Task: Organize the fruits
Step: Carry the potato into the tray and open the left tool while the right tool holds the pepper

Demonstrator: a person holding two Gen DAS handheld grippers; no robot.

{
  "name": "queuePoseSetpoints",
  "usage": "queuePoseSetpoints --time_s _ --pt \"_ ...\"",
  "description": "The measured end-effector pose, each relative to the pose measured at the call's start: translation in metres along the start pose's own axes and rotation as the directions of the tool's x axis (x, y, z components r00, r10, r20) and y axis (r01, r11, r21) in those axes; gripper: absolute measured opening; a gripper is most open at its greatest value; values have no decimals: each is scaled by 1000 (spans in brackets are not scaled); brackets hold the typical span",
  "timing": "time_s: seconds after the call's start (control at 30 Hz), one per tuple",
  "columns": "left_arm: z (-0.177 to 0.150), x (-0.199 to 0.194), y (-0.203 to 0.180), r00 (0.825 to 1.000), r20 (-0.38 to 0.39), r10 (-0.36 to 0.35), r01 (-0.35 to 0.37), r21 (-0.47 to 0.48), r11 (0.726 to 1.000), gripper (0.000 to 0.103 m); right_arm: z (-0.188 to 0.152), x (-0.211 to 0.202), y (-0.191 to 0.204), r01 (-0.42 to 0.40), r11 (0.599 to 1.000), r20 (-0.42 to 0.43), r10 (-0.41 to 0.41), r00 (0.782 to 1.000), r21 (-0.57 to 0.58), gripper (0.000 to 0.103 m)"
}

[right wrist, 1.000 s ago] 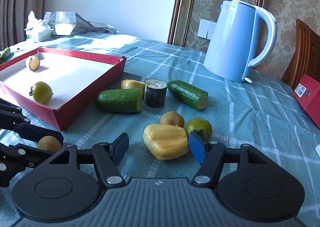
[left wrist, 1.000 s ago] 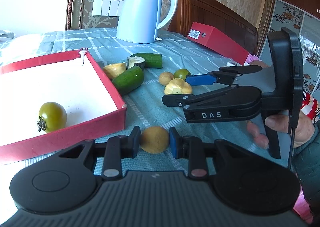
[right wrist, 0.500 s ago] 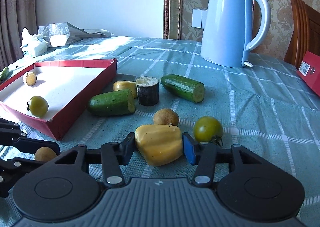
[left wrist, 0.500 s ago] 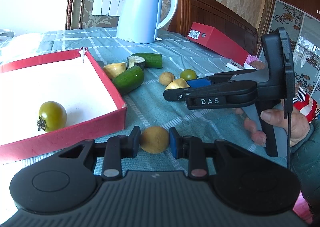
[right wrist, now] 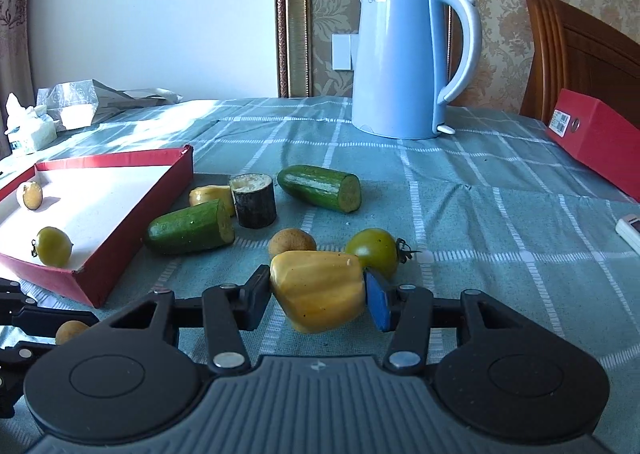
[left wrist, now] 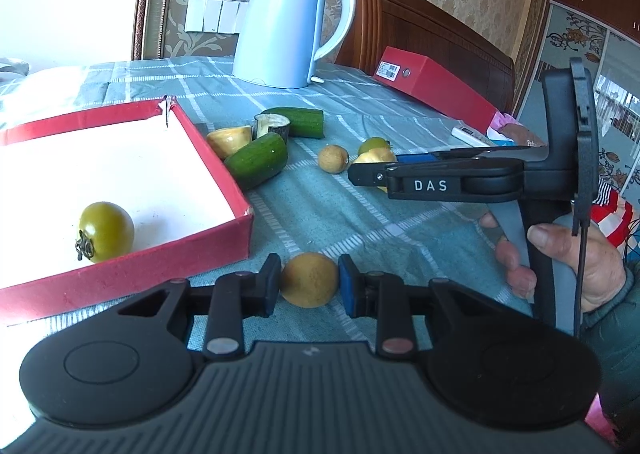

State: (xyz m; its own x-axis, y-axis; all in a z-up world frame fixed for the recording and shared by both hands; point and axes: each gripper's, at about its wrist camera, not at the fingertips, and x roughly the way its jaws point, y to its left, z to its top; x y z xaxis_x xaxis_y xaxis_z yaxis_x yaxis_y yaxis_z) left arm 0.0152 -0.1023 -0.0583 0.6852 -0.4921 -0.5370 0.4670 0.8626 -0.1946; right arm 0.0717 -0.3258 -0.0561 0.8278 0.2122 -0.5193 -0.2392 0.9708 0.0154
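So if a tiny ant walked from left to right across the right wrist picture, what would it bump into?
Green tomato in the red box → cucumber half → dark cut chunk → yellow piece in the right gripper → green tomato on the cloth → red carton.

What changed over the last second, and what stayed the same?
The right gripper rolled level and closed on the yellow fruit, now gripped. The left gripper stayed shut on the small brown fruit. The red box and loose produce did not move.

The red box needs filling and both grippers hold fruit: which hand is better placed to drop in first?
Left, probably. The left gripper grips a small brown fruit right beside the red box wall; the right gripper, clamping the yellow fruit, sits farther away.
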Motion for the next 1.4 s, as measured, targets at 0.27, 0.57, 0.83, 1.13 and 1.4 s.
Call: queuePoseSetpoints --time_s 0.27,0.57,0.83,1.13,1.4 --pt "0 -14 -6 1000 29 1 -3 42 999 27 -1 -1 6 24 999 5 -24 1000 -20 50" --pt "12 -33 10 997 68 48 -49 12 999 27 -2 -2 14 19 999 2 -19 1000 -38 50" --pt "43 -68 35 984 152 93 -94 1 996 27 -2 -5 16 34 998 18 -33 999 -55 50" --pt "82 -43 118 932 134 336 -330 -67 942 27 -2 -4 16 39 998 18 -38 999 -54 50" --pt "71 -11 169 899 11 437 -431 -146 891 27 -2 -3 16 35 998 8 -35 999 -56 50"
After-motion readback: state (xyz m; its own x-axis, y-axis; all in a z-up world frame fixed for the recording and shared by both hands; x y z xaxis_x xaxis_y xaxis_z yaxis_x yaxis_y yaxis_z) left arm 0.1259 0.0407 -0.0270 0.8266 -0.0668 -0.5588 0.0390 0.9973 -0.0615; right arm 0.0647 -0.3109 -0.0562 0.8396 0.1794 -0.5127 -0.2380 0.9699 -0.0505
